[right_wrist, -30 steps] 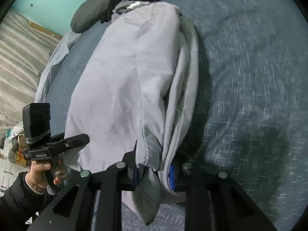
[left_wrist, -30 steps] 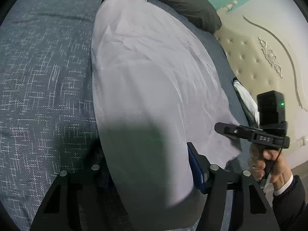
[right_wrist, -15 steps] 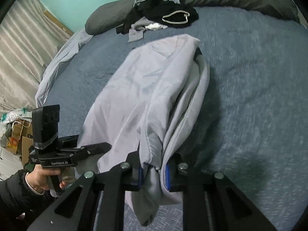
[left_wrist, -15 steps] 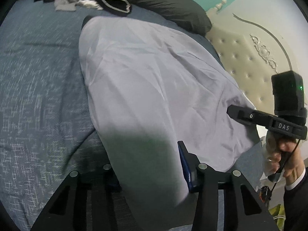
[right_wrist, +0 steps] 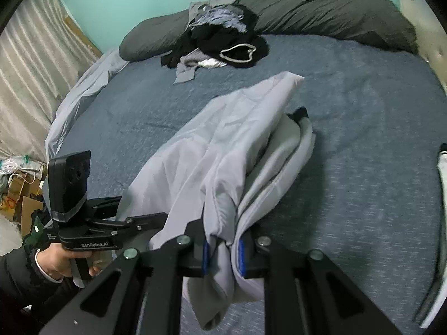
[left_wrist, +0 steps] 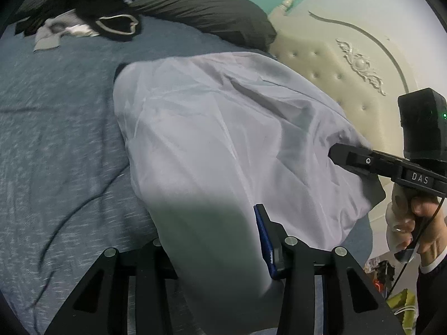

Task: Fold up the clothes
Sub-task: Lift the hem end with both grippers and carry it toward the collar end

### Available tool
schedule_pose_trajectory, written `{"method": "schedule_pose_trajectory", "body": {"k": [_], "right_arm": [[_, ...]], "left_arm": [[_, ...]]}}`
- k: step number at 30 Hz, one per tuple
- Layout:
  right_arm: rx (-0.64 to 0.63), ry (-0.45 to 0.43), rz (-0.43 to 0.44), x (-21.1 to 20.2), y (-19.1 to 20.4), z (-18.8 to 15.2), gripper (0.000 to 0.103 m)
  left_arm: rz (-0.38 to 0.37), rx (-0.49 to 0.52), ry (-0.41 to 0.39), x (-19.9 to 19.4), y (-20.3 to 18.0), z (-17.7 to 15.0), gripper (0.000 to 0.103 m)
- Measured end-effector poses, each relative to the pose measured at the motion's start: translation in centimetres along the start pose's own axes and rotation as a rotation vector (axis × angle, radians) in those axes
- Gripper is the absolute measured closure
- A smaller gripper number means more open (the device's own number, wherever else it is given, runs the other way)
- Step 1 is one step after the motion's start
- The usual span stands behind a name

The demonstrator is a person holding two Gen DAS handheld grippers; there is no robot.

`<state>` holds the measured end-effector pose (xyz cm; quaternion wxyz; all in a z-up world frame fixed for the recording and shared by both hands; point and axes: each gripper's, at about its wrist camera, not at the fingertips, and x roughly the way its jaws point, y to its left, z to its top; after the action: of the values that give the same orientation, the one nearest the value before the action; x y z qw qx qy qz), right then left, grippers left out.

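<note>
My right gripper (right_wrist: 222, 254) has its blue-padded jaws nearly together, pinching a bunched edge of the pale lilac-grey thin cotton garment (right_wrist: 223, 150), with folds of cloth hanging below the pads; its jaws have just been closing a little further on that cloth. My left gripper (left_wrist: 212, 245) is about half open with a thick fold of the same garment filling the gap. Its jaws have just been closing on the fabric, whose far side lies against the right blue pad (left_wrist: 264, 240). The left pad is hidden under cloth, so I cannot tell how firmly it presses.

From both grips the garment rises off the dark blue flecked bedspread (right_wrist: 363, 139) and slopes away across the bed, its far end still resting on the bedspread. In the left wrist view my right hand (left_wrist: 413, 220) grips its handle beside the garment's edge; in the right wrist view my left hand (right_wrist: 58, 262) does likewise.

Farther off, a heap of black and grey clothes (right_wrist: 220, 44) lies near a long dark grey pillow (right_wrist: 321, 14). A cream tufted headboard (left_wrist: 335, 64) stands to one side.
</note>
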<state>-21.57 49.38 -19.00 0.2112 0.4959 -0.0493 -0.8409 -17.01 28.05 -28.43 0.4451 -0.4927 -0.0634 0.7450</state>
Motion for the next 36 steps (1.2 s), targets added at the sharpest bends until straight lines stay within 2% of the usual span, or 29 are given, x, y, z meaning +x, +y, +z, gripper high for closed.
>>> {"method": "schedule_pose_trajectory", "body": {"k": [16, 20, 25, 36], "right_arm": [[0.001, -0.082, -0.11, -11.7, -6.6, 0.4, 0.091], [0.05, -0.085, -0.136, -13.2, -9.7, 0.2, 0.091], [0.109, -0.092, -0.122, -14.0, -13.3, -1.8, 0.091], [0.241, -0.038, -0.076, -10.1, -17.5, -9.0, 0.091]], "left_arm": [[-0.106, 0.094, -0.016, 4.7, -14.3, 3.9, 0.059], [-0.121, 0.089, -0.011, 6.3, -16.8, 4.4, 0.06], [-0.109, 0.1, 0.028, 8.3, -17.6, 3.4, 0.06], [-0.08, 0.096, 0.122, 11.2, -16.4, -1.4, 0.06]]}}
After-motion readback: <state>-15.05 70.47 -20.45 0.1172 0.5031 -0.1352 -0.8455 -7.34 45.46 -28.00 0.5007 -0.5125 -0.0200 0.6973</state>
